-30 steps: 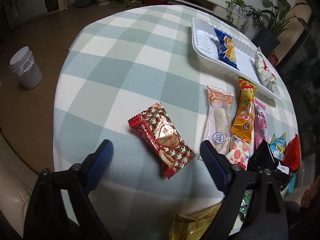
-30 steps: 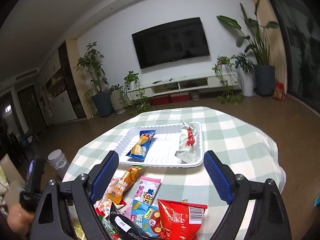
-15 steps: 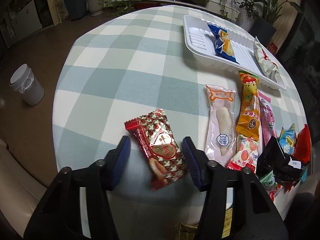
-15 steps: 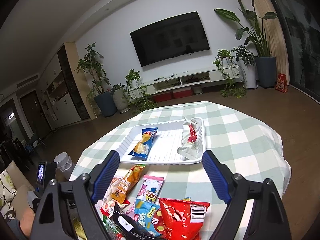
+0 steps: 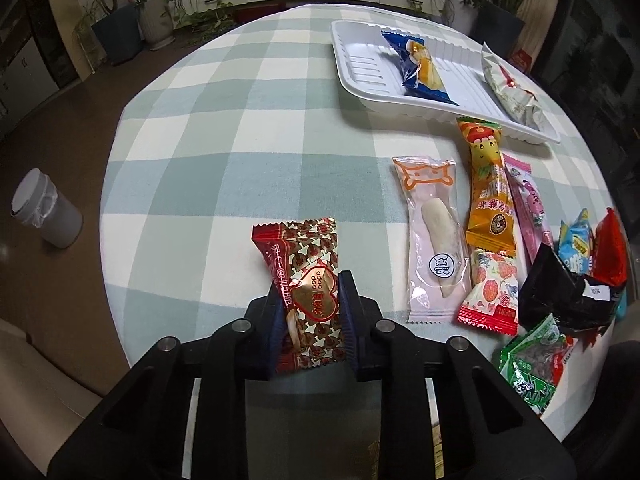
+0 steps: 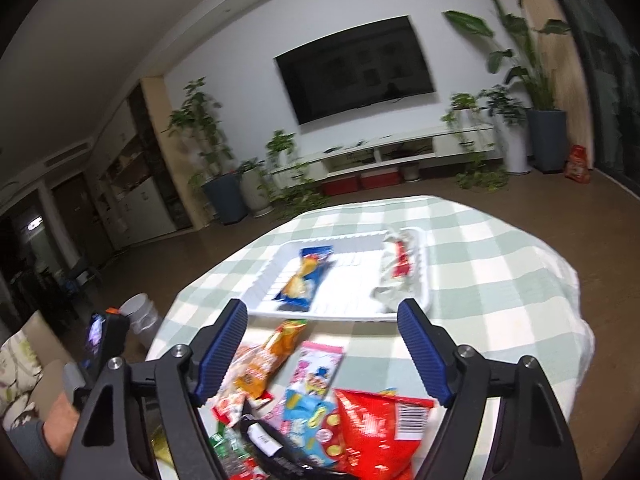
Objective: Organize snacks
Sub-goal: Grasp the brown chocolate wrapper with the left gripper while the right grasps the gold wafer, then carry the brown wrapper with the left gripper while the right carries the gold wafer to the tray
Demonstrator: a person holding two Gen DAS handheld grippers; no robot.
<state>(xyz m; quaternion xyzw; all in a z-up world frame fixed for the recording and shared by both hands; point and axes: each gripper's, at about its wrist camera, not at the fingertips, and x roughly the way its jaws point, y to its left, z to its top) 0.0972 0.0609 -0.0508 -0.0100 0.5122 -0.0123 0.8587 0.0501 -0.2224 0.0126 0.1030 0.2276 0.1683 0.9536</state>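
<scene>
Two packets already lie in the white tray [image 5: 360, 80] at the far side of the checked desk [image 5: 240, 120]. Nearer than the tray, the left gripper [image 5: 310, 312] has its jaws clamped on the red heart-print snack [image 5: 304, 280]. Right gripper [image 6: 320, 344] hovers near the tray, jaws wide, holding nothing.

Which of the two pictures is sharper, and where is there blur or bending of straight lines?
Left wrist view: sharp; the red snack packet in the left gripper shows readable print, and the table edge bulges from the fisheye. Right wrist view: motion blur smears the white tray and the snacks under the open right gripper; the television edges bow.
</scene>
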